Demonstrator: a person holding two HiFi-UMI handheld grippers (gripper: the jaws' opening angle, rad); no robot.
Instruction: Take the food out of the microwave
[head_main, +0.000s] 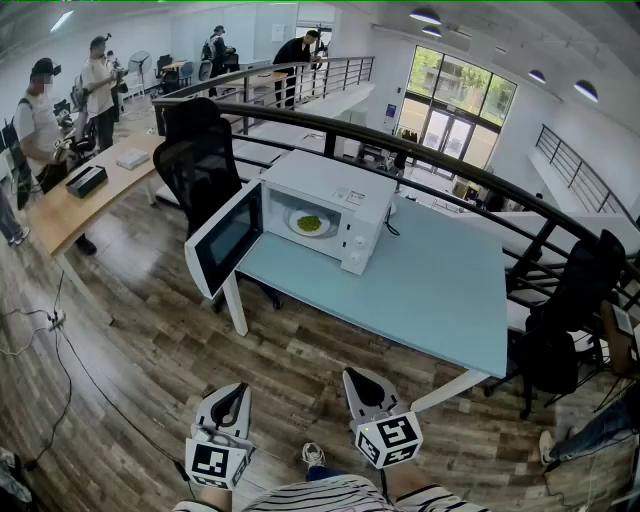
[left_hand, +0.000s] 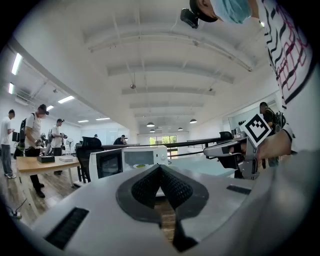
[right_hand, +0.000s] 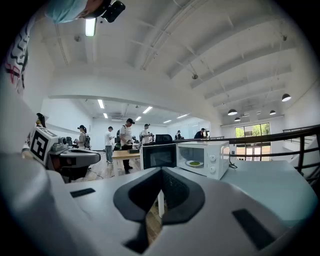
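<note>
A white microwave (head_main: 335, 200) stands on the far left corner of a light blue table (head_main: 430, 290), with its door (head_main: 225, 238) swung wide open to the left. Inside it lies a white plate of green food (head_main: 310, 224). Both grippers hang well short of the table, over the wooden floor. My left gripper (head_main: 232, 392) and right gripper (head_main: 362, 380) are shut and hold nothing. The left gripper view looks past its closed jaws (left_hand: 160, 169) at the microwave (left_hand: 145, 157). In the right gripper view the plate (right_hand: 194, 163) shows beyond the closed jaws (right_hand: 162, 172).
A black office chair (head_main: 200, 150) stands just behind the open door. A dark curved railing (head_main: 450, 165) runs behind the table. Another chair (head_main: 570, 310) sits at the table's right end. People stand at a wooden desk (head_main: 80, 195) on the left; cables (head_main: 60, 340) lie on the floor.
</note>
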